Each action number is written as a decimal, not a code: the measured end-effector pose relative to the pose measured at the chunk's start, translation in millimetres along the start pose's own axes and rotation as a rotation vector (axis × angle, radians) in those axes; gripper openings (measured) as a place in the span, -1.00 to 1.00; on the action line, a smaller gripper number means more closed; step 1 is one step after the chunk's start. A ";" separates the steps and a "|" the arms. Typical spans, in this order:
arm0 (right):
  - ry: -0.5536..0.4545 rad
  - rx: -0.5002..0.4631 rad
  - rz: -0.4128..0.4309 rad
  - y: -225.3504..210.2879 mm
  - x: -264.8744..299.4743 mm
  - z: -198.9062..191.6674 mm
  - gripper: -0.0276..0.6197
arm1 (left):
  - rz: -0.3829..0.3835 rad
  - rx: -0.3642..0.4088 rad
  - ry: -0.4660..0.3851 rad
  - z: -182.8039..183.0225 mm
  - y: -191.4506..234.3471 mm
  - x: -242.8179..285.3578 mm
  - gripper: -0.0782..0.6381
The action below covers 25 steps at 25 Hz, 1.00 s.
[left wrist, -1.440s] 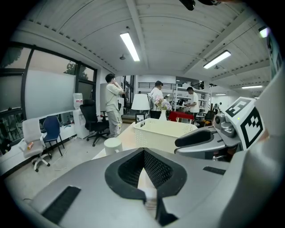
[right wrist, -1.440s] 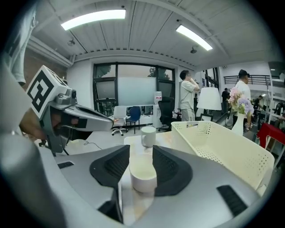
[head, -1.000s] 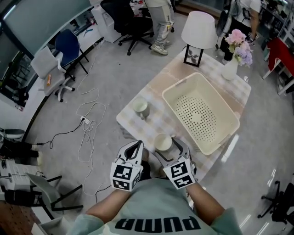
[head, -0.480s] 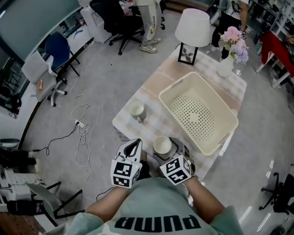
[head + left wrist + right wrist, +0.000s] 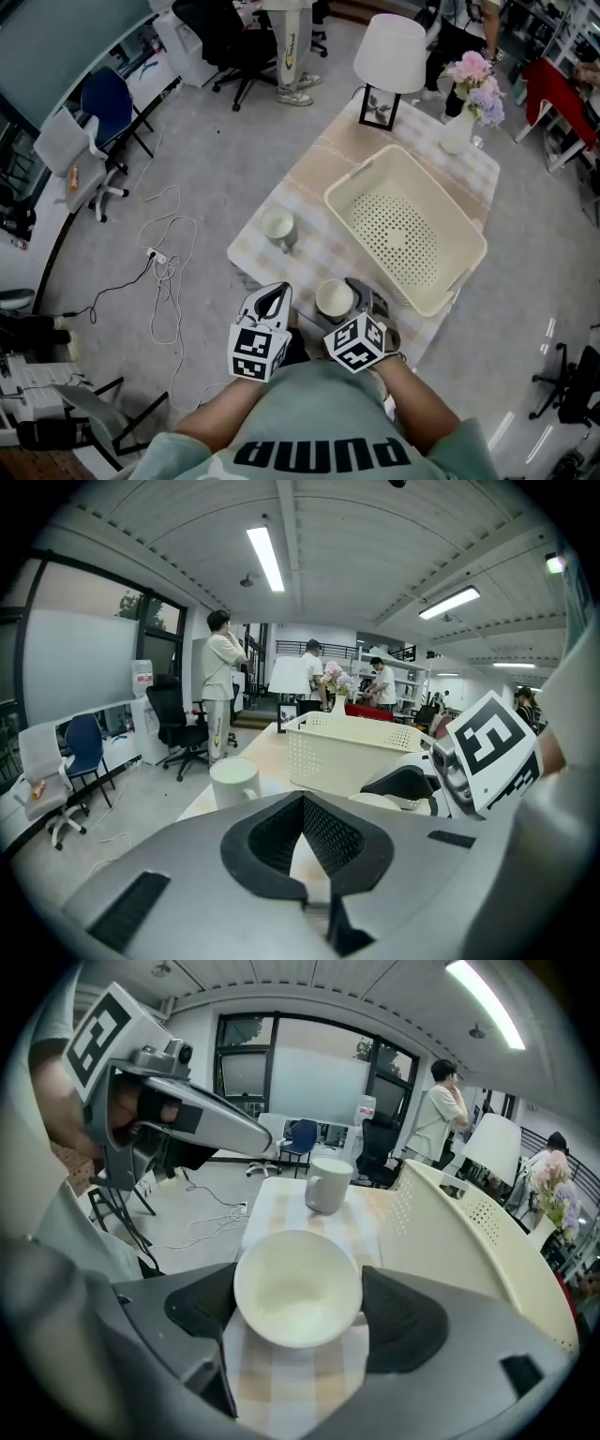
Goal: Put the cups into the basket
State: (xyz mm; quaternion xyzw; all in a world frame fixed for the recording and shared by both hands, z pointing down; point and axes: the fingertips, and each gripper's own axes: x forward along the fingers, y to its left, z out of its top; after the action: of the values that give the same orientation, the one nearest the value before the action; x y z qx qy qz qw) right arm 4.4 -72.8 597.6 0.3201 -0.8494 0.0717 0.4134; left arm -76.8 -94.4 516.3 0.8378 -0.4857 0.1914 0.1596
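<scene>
A white cup (image 5: 335, 300) (image 5: 297, 1283) stands on the checked tablecloth at the table's near edge. My right gripper (image 5: 337, 294) (image 5: 300, 1312) straddles it: the jaws have just spread wide, one dark pad on each side of the cup, and I see no squeeze. A second white cup (image 5: 277, 225) (image 5: 328, 1185) (image 5: 234, 782) stands farther off, near the left edge. The cream perforated basket (image 5: 330, 195) (image 5: 450, 1232) (image 5: 347, 752) lies to the right, with nothing in it. My left gripper (image 5: 281, 292) (image 5: 302, 799) hangs just left of the near cup, its jaws shut on nothing.
At the table's far end stand a white lamp (image 5: 397, 56), a small picture frame (image 5: 379, 111) and a vase of flowers (image 5: 459, 131). Cables (image 5: 173, 253) trail on the floor to the left. Office chairs and standing people are beyond.
My right gripper has sunk lower around the near cup and rolled a little, its jaws now wider. The left gripper has hardly shifted. Both cups stand where they were.
</scene>
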 end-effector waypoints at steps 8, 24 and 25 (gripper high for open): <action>0.011 -0.003 -0.020 -0.6 -0.5 -0.2 0.27 | -0.033 0.022 0.001 4.6 0.0 6.7 -0.77; -0.117 0.050 -0.063 -15.5 -66.6 54.3 0.27 | -0.041 0.030 -0.046 29.7 -9.5 -0.3 -0.77; -0.128 0.055 -0.067 -17.0 -72.7 59.4 0.27 | -0.042 0.029 -0.049 32.1 -10.8 -1.3 -0.77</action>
State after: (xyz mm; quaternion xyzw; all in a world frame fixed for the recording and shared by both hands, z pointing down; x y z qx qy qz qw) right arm 8.6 -73.9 502.3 0.3635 -0.8607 0.0604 0.3514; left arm -62.6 -102.8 486.7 0.8544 -0.4691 0.1745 0.1396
